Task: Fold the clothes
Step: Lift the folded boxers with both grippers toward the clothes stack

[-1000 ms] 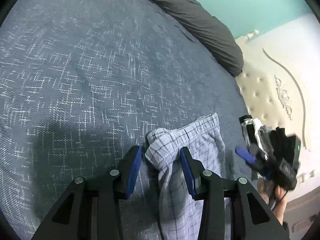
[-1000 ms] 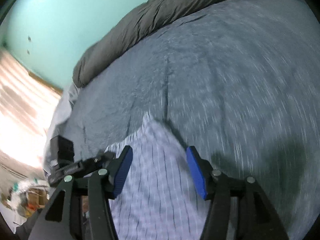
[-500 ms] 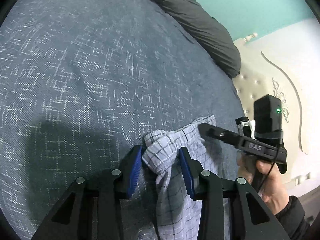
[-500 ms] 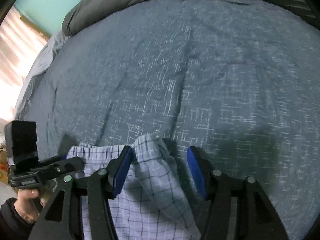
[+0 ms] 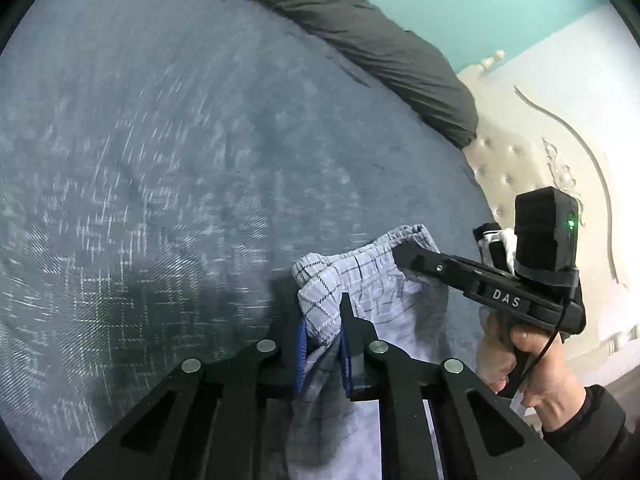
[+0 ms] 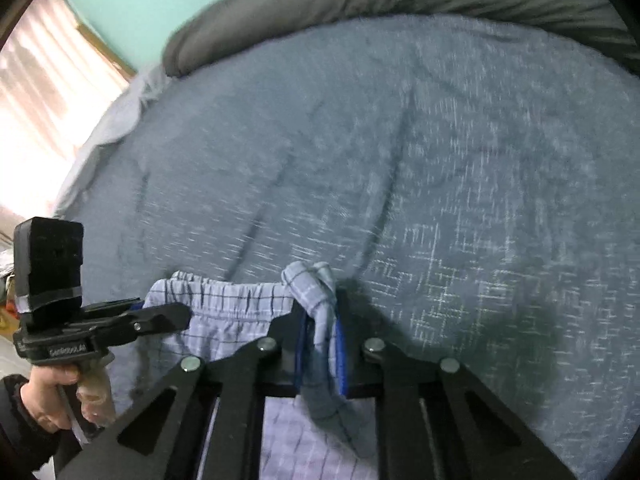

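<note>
A light blue checked garment [image 5: 384, 280] with a gathered waistband lies at the near edge of the blue-grey bedspread [image 5: 160, 160]. My left gripper [image 5: 323, 320] has a bunched corner of the waistband between its blue pads; its jaws are closing and press on the cloth. In the right wrist view my right gripper [image 6: 320, 316] pinches the other bunched corner of the garment [image 6: 240, 304], its jaws also closing on it. Each gripper appears in the other's view, held by a hand: the right gripper [image 5: 400, 256] and the left gripper [image 6: 180, 314]. The waistband stretches between them.
A dark grey rolled duvet [image 5: 380, 40] lies along the far side of the bed. A cream tufted headboard [image 5: 540, 168] stands to the right in the left wrist view. A bright curtained window [image 6: 40, 100] is beyond the bed's left edge in the right wrist view.
Both grippers' jaws have narrowed from wide apart to pinching the bunched waistband corners. The left gripper has lifted slightly with the cloth. The right gripper swung round to the waistband.
</note>
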Tool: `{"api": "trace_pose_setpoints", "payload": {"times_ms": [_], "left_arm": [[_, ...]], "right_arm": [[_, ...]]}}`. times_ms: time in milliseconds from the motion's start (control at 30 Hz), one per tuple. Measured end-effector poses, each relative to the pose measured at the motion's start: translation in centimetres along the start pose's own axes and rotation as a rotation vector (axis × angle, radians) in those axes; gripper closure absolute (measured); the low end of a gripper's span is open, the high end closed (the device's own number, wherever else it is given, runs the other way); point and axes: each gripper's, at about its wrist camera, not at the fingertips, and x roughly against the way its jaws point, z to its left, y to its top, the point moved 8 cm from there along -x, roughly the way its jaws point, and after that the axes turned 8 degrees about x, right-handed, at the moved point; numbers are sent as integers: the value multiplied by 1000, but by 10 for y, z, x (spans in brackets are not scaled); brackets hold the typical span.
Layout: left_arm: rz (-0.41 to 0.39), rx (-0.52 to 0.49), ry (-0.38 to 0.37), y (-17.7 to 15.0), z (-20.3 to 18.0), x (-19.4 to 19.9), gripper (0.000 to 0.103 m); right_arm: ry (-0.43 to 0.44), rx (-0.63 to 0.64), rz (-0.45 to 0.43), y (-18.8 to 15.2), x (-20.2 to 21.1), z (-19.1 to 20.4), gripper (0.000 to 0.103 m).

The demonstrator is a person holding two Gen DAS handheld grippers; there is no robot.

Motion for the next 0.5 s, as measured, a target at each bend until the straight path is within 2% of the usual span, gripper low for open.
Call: {"api": "trace_pose_setpoints", "payload": {"times_ms": [267,500], "left_arm": [[-75,-134,-23,0,-93,63,90],[-130,-236,-54,-9,-181,114,90]], "right_arm": [[35,43,-205,5,113,18,93],[10,95,-364,31,220,32,93]]}}
